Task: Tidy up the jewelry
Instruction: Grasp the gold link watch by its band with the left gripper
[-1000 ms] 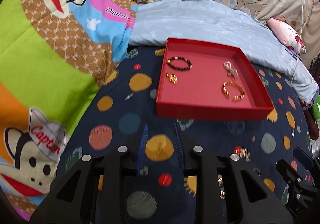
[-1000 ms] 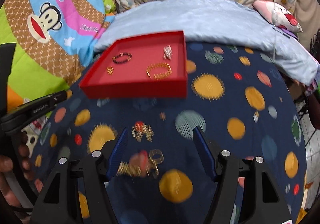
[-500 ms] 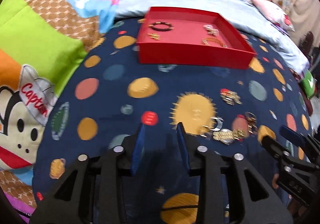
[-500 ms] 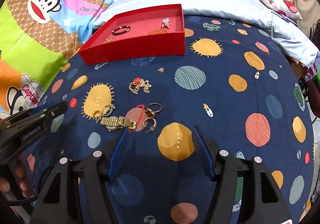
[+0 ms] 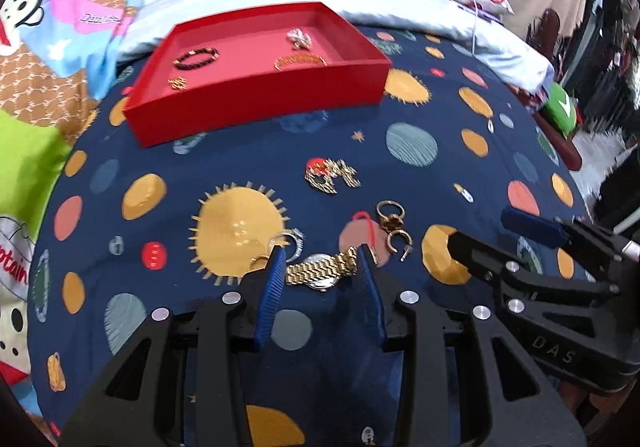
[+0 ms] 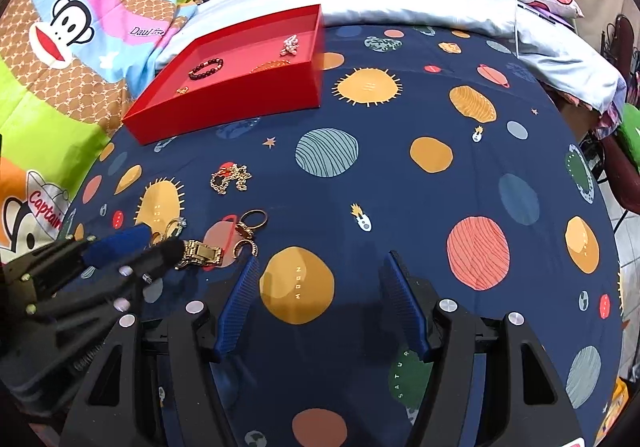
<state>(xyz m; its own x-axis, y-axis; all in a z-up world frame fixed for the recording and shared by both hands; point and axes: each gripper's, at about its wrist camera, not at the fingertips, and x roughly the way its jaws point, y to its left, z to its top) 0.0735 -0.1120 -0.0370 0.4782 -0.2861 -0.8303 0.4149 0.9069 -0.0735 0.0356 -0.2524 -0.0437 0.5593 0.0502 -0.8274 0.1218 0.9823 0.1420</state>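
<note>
Pickup stage: left gripper [image 5: 320, 265] straddles the gold metal wristwatch [image 5: 325, 270] on the navy planet-print bedspread [image 5: 420, 151].
Fingers stand apart either side of the watch band, not yet pressing it; right gripper [image 6: 320, 267] hangs spread and empty. Next, probably, closing on the band and carrying it to the red rectangular tray [image 5: 256, 103].

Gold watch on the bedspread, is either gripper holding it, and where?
No. The left gripper straddles the gold watch, jaws apart; the right gripper is empty.
</note>
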